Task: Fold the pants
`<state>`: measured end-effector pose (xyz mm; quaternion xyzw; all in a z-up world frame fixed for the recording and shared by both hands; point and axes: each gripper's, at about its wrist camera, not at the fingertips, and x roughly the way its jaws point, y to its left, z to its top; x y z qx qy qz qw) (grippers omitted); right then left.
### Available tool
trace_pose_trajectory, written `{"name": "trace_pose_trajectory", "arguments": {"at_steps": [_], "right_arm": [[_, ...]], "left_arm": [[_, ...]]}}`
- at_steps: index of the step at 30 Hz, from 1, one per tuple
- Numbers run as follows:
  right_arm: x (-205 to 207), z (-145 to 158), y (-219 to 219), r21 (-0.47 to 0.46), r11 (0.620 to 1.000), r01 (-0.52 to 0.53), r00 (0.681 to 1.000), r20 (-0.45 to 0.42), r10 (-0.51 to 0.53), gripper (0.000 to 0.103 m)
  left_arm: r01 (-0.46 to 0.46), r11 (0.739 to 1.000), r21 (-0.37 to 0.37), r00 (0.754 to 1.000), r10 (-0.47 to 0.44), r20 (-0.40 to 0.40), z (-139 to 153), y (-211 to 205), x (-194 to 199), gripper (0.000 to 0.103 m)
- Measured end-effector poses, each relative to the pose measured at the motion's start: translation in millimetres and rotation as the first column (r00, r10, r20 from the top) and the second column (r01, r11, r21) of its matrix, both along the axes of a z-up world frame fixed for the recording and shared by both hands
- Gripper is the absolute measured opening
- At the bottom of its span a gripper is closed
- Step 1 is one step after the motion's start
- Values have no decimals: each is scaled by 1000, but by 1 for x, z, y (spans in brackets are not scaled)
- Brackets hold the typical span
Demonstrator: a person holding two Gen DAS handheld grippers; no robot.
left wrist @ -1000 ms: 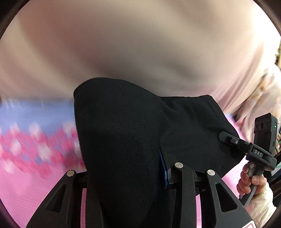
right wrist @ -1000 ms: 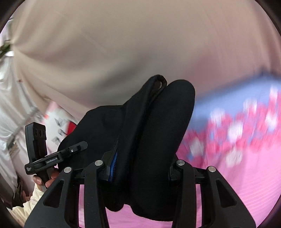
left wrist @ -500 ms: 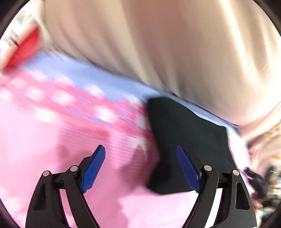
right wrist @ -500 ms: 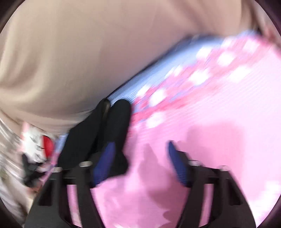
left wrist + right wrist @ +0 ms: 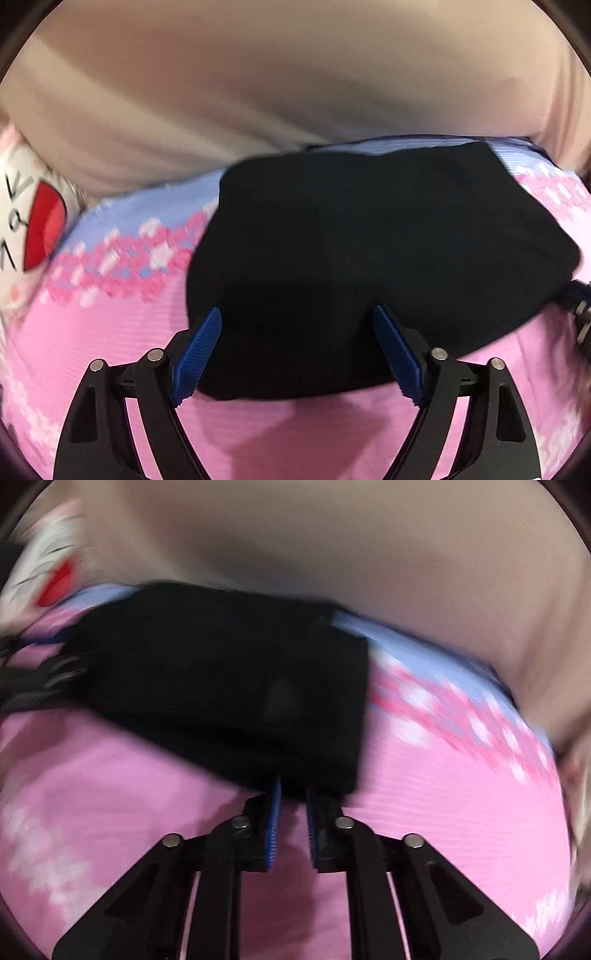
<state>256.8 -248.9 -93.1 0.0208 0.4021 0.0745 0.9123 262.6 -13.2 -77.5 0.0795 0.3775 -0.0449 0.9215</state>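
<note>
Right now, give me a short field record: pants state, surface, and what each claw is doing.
pants: black pants, folded into a compact bundle, lying flat
surface: pink floral bedspread with a blue band along the far edge
left claw: left claw open, fingers straddling the bundle's near edge, not gripping
right claw: right claw nearly shut at the bundle's near edge; blur hides whether it pinches fabric
behind: beige fabric, a white and red printed cushion at far left
</note>
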Motion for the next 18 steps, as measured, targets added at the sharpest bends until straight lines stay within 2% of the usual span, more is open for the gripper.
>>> {"name": "trace_pose_trajectory", "arguments": {"at_steps": [1,2,3,4,5,7,8,9,10,11,13,14,15,18], "right_arm": [[2,-2,-13,85,996,4,1000,-30,-1,0],[0,-3,-17,111,994,-4,998,-55,10,0],[-6,1,-16,76,997,-3,998,-66,8,0],[-13,7,-16,49,999,12,998,-56,-9,5],[-21,16,-21,55,998,26,999,-31,-24,5],[-33,43,-31,179,983,28,999,24,-33,8],[-32,52,-35,235,972,21,999,39,-31,15],[-21,63,-34,292,956,-5,999,43,-8,25],[-9,69,-28,323,946,-34,999,34,25,58],[3,69,-23,346,936,-68,998,12,68,82],[33,61,2,317,944,-93,993,-38,111,74],[44,56,9,305,947,-99,990,-69,125,64],[57,46,16,307,947,-96,987,-97,132,60],[72,28,27,283,957,-69,985,-135,111,60]], "left_arm": [[8,1000,-21,1000,-8,5,-2,4,1,87],[19,999,-27,1000,-19,8,-1,6,1,86],[30,999,-25,999,-29,15,2,8,-2,86],[29,999,-30,999,-29,25,6,9,-6,86],[24,999,-46,999,-22,47,14,14,-12,85],[13,997,-75,996,-7,87,33,28,-22,86],[-6,997,-79,996,14,93,43,33,-25,90],[-33,996,-82,995,41,88,50,37,-26,91],[-56,995,-85,995,63,80,55,37,-25,91],[-82,993,-82,994,88,68,58,38,-24,91],[-128,990,-56,991,130,31,56,35,-21,91],[-136,990,-38,991,136,10,53,32,-20,91],[-138,990,-17,990,138,-8,49,31,-18,91],[-148,988,36,989,149,-14,39,27,-22,91]]}}
